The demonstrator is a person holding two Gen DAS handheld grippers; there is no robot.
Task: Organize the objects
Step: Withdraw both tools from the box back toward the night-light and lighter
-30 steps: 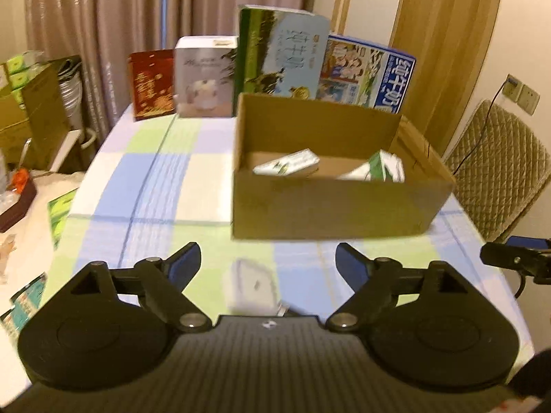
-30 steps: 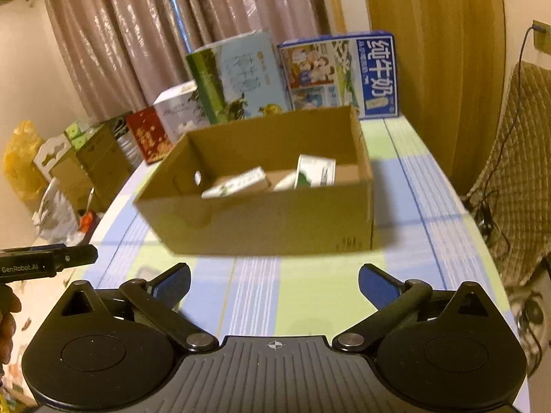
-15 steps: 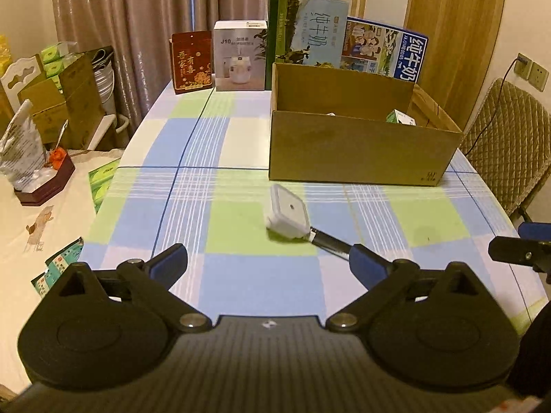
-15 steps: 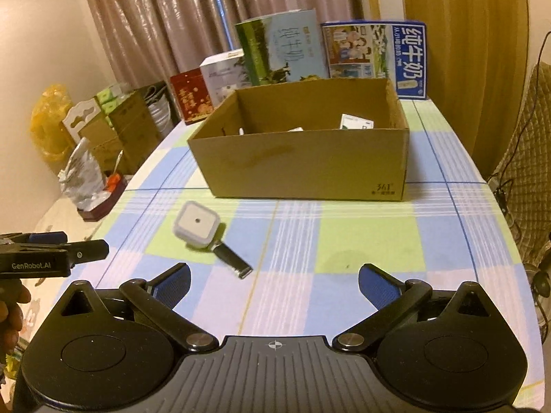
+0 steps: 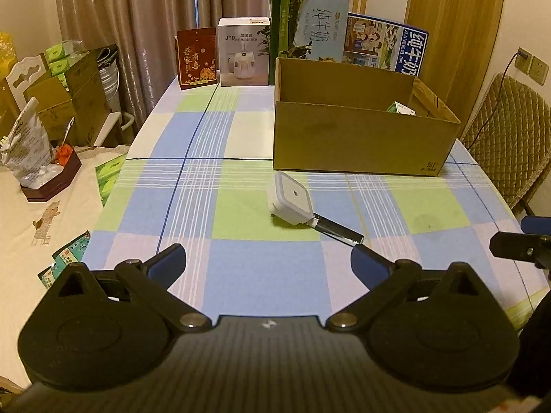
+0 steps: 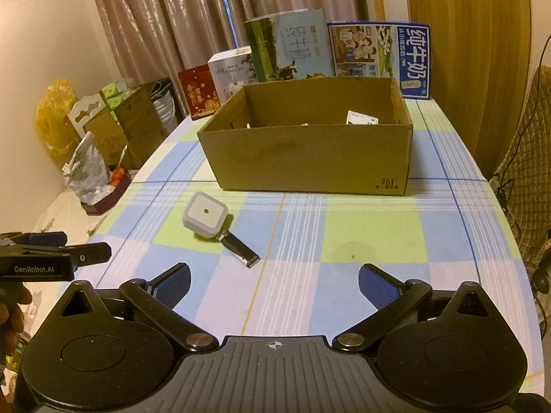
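Note:
A small white square gadget [image 5: 291, 198] [image 6: 205, 214] lies on the checked tablecloth in front of an open cardboard box [image 5: 358, 144] [image 6: 310, 161]. A dark, silver-tipped stick [image 5: 339, 230] [image 6: 240, 251] lies against its near corner. Small cartons [image 5: 401, 108] [image 6: 361, 117] poke up inside the box. My left gripper [image 5: 268, 263] is open and empty, close to the stick's tip. My right gripper [image 6: 274, 284] is open and empty too, nearer than both items and to their right.
Tall printed cartons [image 5: 311, 25] [image 6: 378, 55], a white appliance box [image 5: 244, 56] and a red box [image 5: 197, 58] stand along the table's far edge. A quilted chair [image 5: 513, 137] is on the right. Cluttered boxes and a side table [image 5: 44, 186] are on the left.
Both grippers have pulled back from the box toward the near end of the table. The white gadget and stick, close under the left gripper before, now lie farther ahead.

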